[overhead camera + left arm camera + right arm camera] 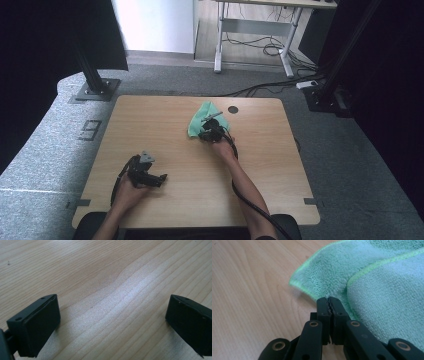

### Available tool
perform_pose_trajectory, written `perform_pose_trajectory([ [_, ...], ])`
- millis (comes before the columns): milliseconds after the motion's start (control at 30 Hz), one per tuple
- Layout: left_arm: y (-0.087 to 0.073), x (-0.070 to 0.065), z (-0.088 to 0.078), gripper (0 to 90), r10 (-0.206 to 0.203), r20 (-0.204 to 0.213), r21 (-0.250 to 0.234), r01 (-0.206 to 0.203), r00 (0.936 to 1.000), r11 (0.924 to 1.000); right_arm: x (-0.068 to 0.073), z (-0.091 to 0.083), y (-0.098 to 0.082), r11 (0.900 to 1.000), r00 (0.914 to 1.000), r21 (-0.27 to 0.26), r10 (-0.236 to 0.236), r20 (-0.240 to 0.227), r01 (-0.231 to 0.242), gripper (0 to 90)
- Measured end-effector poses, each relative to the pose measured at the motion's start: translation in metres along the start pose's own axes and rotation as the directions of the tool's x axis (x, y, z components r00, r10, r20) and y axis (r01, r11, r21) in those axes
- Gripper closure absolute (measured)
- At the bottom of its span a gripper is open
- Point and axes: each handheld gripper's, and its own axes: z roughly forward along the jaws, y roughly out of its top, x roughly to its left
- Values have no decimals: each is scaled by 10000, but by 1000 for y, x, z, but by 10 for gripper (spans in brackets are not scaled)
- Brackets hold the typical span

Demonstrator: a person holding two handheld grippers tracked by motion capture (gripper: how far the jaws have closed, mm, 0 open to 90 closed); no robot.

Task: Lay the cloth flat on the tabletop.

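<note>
**Green cloth pinched at the far side of a wooden bench**

Grey carpet [350,150] covers the floor around a pale wood-grain bench [175,200] with rounded corners, and black panels close in on both sides. A white-framed second table [260,30] stands farther back with dark cables [260,47] looped on the floor beneath it. Two black upright posts on base plates flank the far corners of the bench, and a figure "9" [90,130] is marked on the carpet at the left.

On the bench top, toward the far edge and right of centre, lies a mint-green terry cloth with a brighter green hem [204,120], partly folded over on itself. A small dark round hole [233,109] in the bench sits just beside the cloth, to its right.

The person's right forearm reaches forward to the cloth, with the right hand-held gripper [212,131] at the cloth's near edge. In the right gripper view its jaws are pressed together at the hem, right hand-held gripper [329,302], with the cloth [382,290] spreading away above and to the right; a thin bit of cloth edge appears caught between the toothed tips, though this is hard to make out.

The left hand-held gripper [150,176] rests low at the near left of the bench, well apart from the cloth, its black cable curling behind the hand. In the left gripper view its jaws stand wide apart over bare wood, left hand-held gripper [112,322].
</note>
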Motion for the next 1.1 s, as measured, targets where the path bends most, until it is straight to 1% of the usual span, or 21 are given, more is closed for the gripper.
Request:
perform_pose_trajectory([
  [33, 0, 0, 0, 0, 2, 0, 1, -2, 10000, 10000, 2, -1, -1, 10000, 10000, 30, 11, -29, -11, 868],
  [100, 0, 0, 0, 0, 1, 0, 0, -1, 10000, 10000, 4, -3, -3, 9997, 9997, 53, -225, -42, 225, 868],
  [200, 0, 0, 0, 0, -1, 0, 3, 1, 10000, 10000, 10, -6, -7, 9989, 9989, 92, -452, -97, 453, 867],
  [500, 0, 0, 0, 0, -9, 4, 9, 9, 10000, 10000, 34, -16, -20, 9965, 9958, 198, -804, -445, 813, 865],
  [567, 0, 0, 0, 0, -6, 9, 16, 6, 10000, 10000, 39, -19, -23, 9958, 9942, 216, -875, -627, 890, 864],
  [700, 0, 0, 0, 0, -1, 14, 17, 1, 10000, 10000, 50, -23, -30, 9965, 9932, 177, -794, -856, 812, 864],
  [833, 0, 1, 0, 0, -11, -1, 33, 11, 10000, 10000, 61, -27, -38, 9960, 9908, 95, -872, -1039, 887, 864],
  [867, 0, 1, 0, 0, -11, -1, 33, 11, 10000, 10000, 61, -27, -38, 9960, 9908, 95, -872, -1039, 887, 864],
  [900, 2, 2, 0, 0, -147, -94, 136, 148, 9998, 9998, 67, -29, -41, 9955, 9893, 74, -927, -1123, 941, 864],
  [933, 2, 2, 0, 0, -147, -94, 136, 148, 9998, 9998, 67, -29, -41, 9955, 9893, 74, -927, -1123, 941, 864],
  [967, 3, 4, -1, 0, -338, -240, 203, 343, 9991, 9992, 74, -31, -43, 9940, 9875, 78, -1077, -1155, 1093, 863],
  [1067, 5, 8, -5, 0, -587, -285, -31, 586, 9979, 9983, 84, -33, -47, 9920, 9846, 89, -1236, -1233, 1257, 863],
  [1100, 5, 9, -8, 0, -689, -286, -204, 683, 9972, 9975, 87, -34, -48, 9913, 9837, 103, -1289, -1255, 1312, 863],
])
